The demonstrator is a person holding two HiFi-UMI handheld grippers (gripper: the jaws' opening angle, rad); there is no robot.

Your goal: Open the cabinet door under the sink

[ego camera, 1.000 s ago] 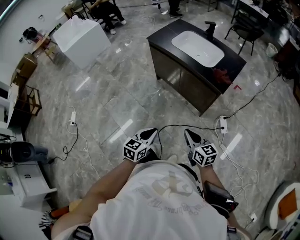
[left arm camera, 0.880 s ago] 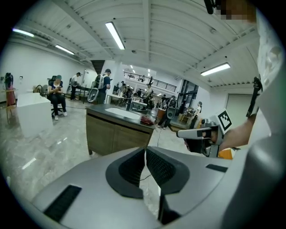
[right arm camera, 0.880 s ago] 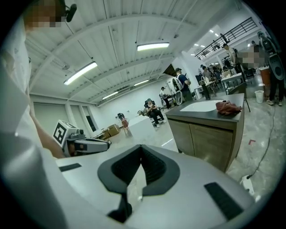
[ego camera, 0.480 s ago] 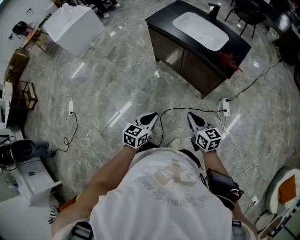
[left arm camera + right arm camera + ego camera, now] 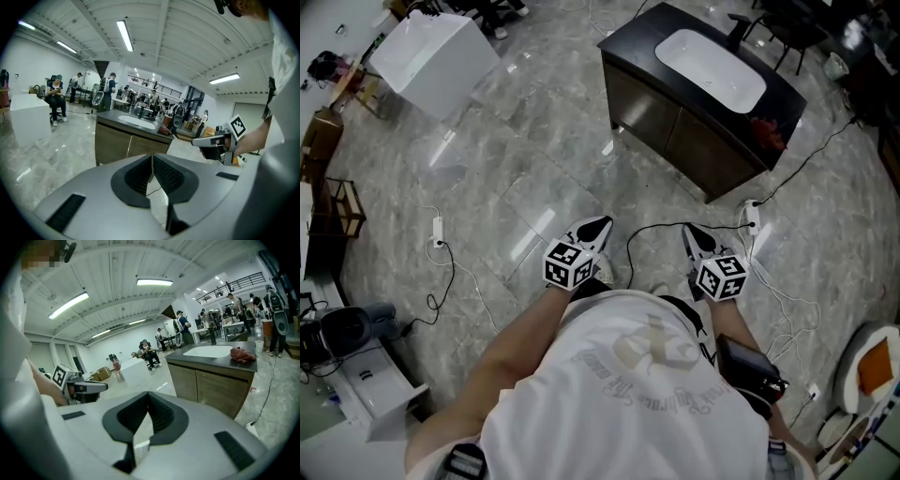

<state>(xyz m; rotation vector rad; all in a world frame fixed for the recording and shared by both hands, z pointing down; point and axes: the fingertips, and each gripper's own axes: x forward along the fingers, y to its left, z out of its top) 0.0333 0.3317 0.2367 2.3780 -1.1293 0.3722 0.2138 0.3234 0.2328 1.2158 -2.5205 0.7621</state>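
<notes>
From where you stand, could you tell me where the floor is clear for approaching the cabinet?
Bare floor lies between the white box and the cabinet doors. Crowded: cables ahead and the power strip by the cabinet's near corner.

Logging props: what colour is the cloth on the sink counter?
The cloth is red, clearest in the right gripper view.

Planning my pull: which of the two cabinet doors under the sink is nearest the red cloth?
The right door in the head view, just below the red cloth; the left door is farther from it.
</notes>
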